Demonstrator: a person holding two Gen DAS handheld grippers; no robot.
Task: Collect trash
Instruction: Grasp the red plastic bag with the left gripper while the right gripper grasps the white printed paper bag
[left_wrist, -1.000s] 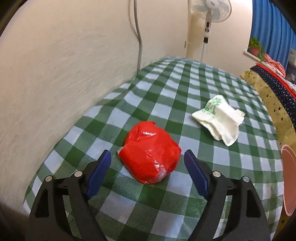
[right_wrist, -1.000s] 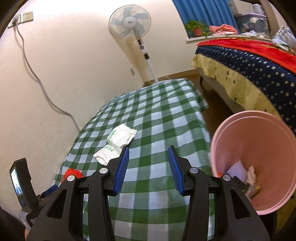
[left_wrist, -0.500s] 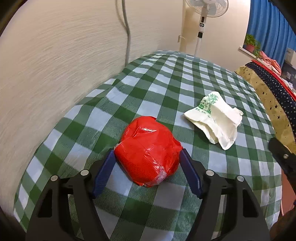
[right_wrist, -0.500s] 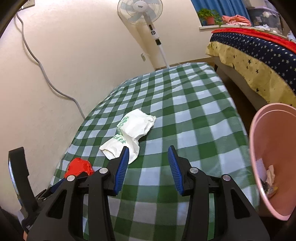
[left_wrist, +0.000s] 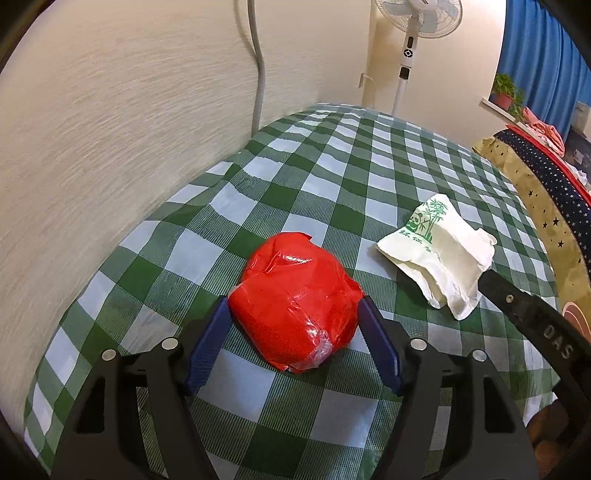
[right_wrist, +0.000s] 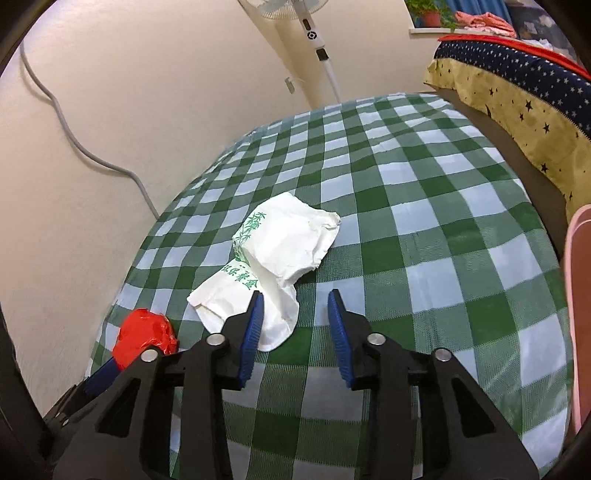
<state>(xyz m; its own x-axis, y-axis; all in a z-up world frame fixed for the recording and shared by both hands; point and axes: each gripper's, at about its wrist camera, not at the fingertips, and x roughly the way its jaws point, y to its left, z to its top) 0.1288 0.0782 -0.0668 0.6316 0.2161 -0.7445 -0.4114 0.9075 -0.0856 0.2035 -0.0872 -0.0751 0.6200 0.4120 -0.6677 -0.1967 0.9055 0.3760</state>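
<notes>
A crumpled red plastic wad (left_wrist: 295, 295) lies on the green-checked tablecloth (left_wrist: 332, 177) near its front left. My left gripper (left_wrist: 292, 303) has a blue pad against each side of the wad and is shut on it, low over the cloth. A crumpled white paper bag (right_wrist: 280, 243) with green print lies to the right of the wad. My right gripper (right_wrist: 295, 293) hovers at the bag's near end. Its jaws are closing; the bag's lower corner lies between them beside the left finger (right_wrist: 255, 317), and the right pad is clear of it. The right gripper's black body (left_wrist: 517, 306) shows behind the bag (left_wrist: 439, 254).
A pink bin (right_wrist: 580, 295) stands off the table's right edge. A bed with a star-print cover (right_wrist: 517, 85) is beyond it. A cream wall with a grey cable (right_wrist: 92, 155) runs along the table's left side. A standing fan (left_wrist: 406, 55) is at the far end.
My left gripper slid forward around the red wad and its jaws narrowed onto it. My right gripper swung left and down from the pink bin to the white bag, its jaws narrowing.
</notes>
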